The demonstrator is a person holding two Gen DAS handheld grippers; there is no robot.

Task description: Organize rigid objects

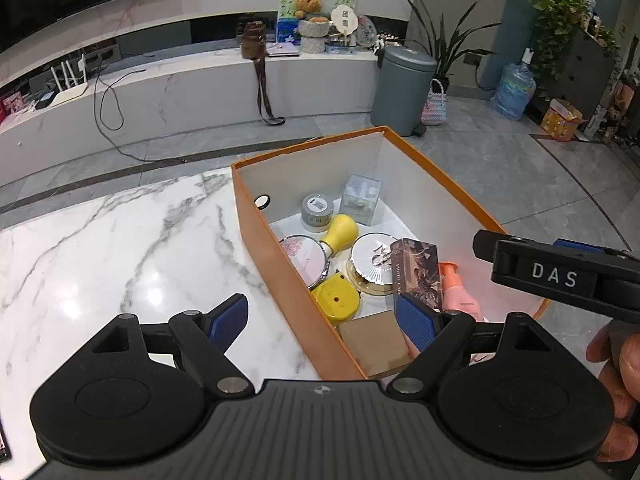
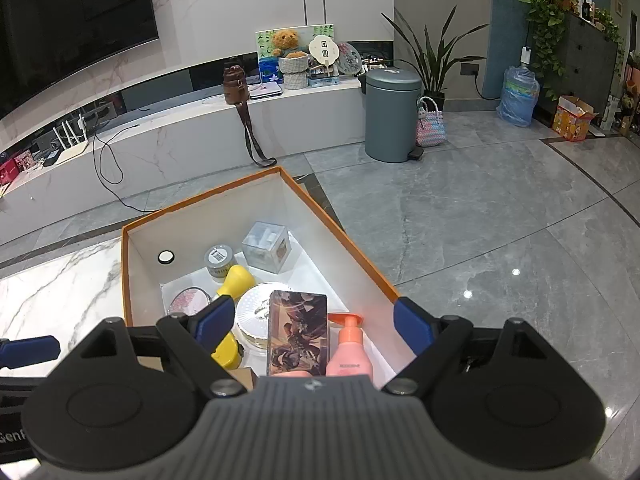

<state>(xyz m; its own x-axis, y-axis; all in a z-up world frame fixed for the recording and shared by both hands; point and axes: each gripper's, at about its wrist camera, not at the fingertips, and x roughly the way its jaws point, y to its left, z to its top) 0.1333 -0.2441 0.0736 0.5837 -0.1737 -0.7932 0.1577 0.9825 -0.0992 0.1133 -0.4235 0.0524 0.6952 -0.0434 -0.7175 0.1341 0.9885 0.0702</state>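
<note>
An orange box (image 1: 280, 240) (image 2: 344, 236) with a white inside stands on the marble table (image 1: 120, 248). In it lie a clear cube case (image 1: 361, 199) (image 2: 267, 247), a grey jar (image 1: 317, 212) (image 2: 219, 260), a yellow bulb (image 1: 342, 232), a round silver compact (image 1: 370, 264), a dark patterned carton (image 2: 299, 332) (image 1: 416, 268), a pink pump bottle (image 2: 352, 352) (image 1: 460, 292) and a yellow disc (image 1: 335, 300). My left gripper (image 1: 322, 320) is open and straddles the box's near left wall. My right gripper (image 2: 314, 326) (image 1: 532, 256) hangs open above the carton and the bottle, touching neither.
The box's right side overhangs the grey tiled floor (image 2: 500, 240). A grey pedal bin (image 2: 394, 114) stands beyond the table, with a low marble bench (image 2: 180, 136) behind it. A brown card (image 1: 376, 340) lies in the box's near corner. A hand (image 1: 616, 380) holds the right gripper.
</note>
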